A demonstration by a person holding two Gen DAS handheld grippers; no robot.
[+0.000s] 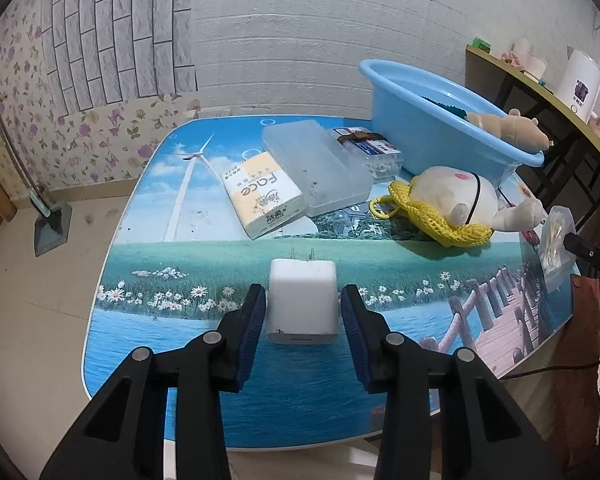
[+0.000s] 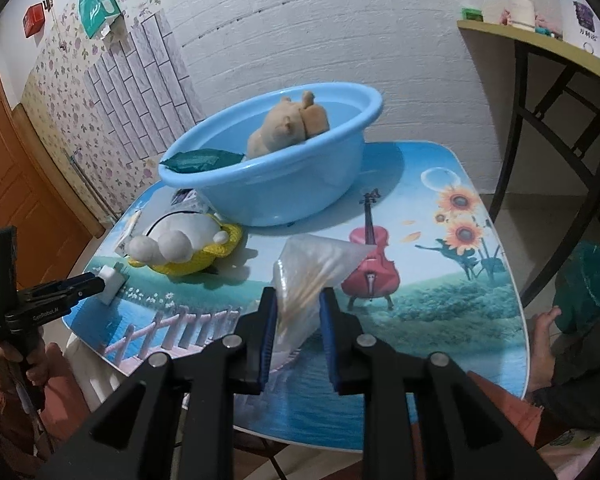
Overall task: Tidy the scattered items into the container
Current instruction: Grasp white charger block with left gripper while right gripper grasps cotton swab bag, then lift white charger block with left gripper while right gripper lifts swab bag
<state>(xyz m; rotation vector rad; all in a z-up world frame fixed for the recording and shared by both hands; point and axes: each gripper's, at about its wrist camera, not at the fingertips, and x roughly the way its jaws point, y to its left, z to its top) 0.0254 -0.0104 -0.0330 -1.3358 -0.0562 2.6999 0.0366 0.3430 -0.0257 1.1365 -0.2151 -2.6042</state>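
Between our left gripper (image 1: 303,312) jaws we are holding a white plug-in charger (image 1: 302,300), its 2 prongs pointing away from us; the jaws are clamped narrow against its sides. Our right gripper (image 2: 299,334) is pinching a clear bag of cotton swabs (image 2: 308,276), jaws drawn close on the plastic. Both loads seem lifted just above the tabletop (image 1: 300,400), so we judge we are carrying 2 items at once toward the blue basin (image 2: 284,192), which is already holding a tan plush toy (image 2: 288,128) and a teal packet (image 2: 202,160).

Next, we are needing to swing each gripper over the basin rim, well ahead of us, and release there without knocking the white plush (image 1: 456,196) lying on yellow netting between us and the basin.

Waiting on the tabletop are a tissue pack (image 1: 264,196) printed "Face", a clear plastic case (image 1: 316,168) and a box of small parts (image 1: 374,150) whose label is too small to read. Our left gripper's handle reads "GenRobot.AI".
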